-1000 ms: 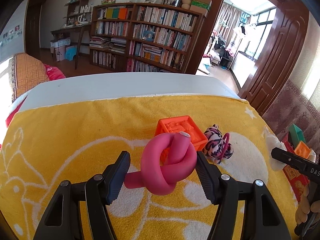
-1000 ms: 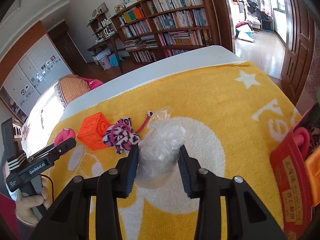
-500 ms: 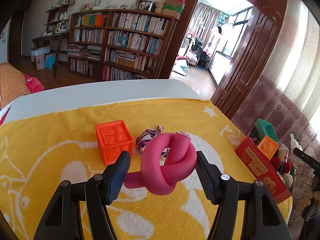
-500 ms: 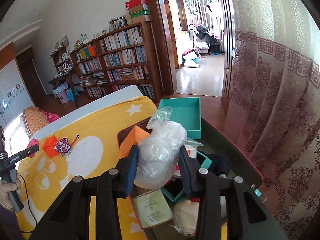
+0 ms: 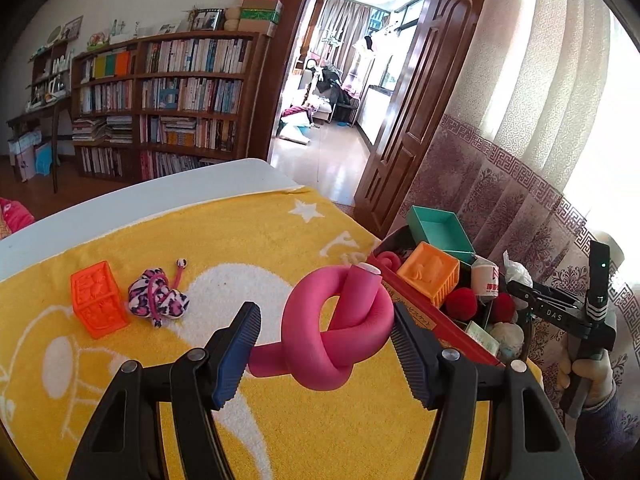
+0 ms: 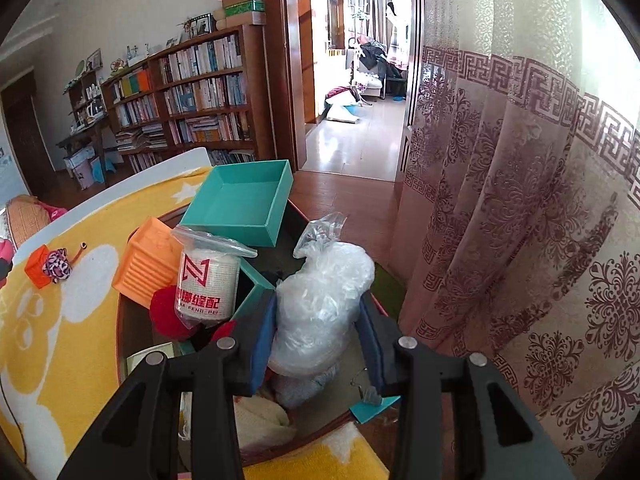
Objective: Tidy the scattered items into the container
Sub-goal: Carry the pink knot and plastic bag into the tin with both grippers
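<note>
- Container (image 6: 132, 320): dark bin directly below and ahead of the right tongs (image 6: 318, 330), already crowded with a teal box (image 6: 240, 200), an orange ribbed cube (image 6: 148, 264), a wrapped roll (image 6: 208, 280) and red pompoms (image 6: 168, 312); probably rigid, nothing to grip, only a free gap to aim for
- Pink foam knot (image 5: 340, 324): clamped across its loop by the left tongs (image 5: 322, 338), off the yellow towel (image 5: 240, 240), container ahead and to the right; looks light, springy, squashy, so a hold across the thick crossing seems safest
- Plastic bag bundle (image 6: 320, 300): between the right tongs' pads, jaws starting to part, over the container; likely featherlight, crinkly, slippery, best pinched at its bulging middle
- Orange cube (image 5: 98, 300): on the towel left of the left tongs; seemingly soft rubber, 2 flat opposite faces to take
- Leopard-print scrunchie (image 5: 158, 300): touching that cube's right side; limp, light, likely grabbed anywhere on the fabric bunch
</note>
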`<state>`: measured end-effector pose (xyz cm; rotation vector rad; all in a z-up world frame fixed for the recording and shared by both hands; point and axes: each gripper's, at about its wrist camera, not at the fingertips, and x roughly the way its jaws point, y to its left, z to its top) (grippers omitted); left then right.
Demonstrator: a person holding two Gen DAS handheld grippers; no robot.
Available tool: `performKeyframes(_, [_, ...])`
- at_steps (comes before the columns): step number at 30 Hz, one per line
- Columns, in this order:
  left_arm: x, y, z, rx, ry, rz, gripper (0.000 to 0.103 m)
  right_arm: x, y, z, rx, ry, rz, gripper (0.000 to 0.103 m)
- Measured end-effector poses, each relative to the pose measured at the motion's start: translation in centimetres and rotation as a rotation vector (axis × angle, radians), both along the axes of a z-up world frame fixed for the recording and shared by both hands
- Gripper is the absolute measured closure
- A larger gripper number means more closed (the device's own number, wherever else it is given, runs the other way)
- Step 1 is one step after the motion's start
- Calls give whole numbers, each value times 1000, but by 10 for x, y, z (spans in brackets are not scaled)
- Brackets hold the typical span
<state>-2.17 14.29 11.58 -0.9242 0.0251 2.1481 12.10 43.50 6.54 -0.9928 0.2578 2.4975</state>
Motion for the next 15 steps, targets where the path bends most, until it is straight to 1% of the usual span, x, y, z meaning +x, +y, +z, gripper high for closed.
performKeyframes(1, [4,7,0,5,-6,-14,35,1,-1,0,8,-3,12,56])
performKeyframes(3, [10,20,1,17,-19,-40,35,10,0,1,12,9,29,44])
performKeyframes(4, [14,28,1,19,-22,-53,35,16,1,4,13,29,24,30])
performKeyframes(5, [17,36,1,17,-21,-65,35,23,2,8,13,61,13,25])
performKeyframes(6, [21,44,1,15,-20,-77,35,30,5,12,11,95,4,22])
performKeyframes(10, [35,77,1,15,-28,-131,35,53,13,26,-20,175,-10,22])
performKeyframes(15, [55,112,-4,20,-48,-203,35,70,20,30,-69,237,-19,22])
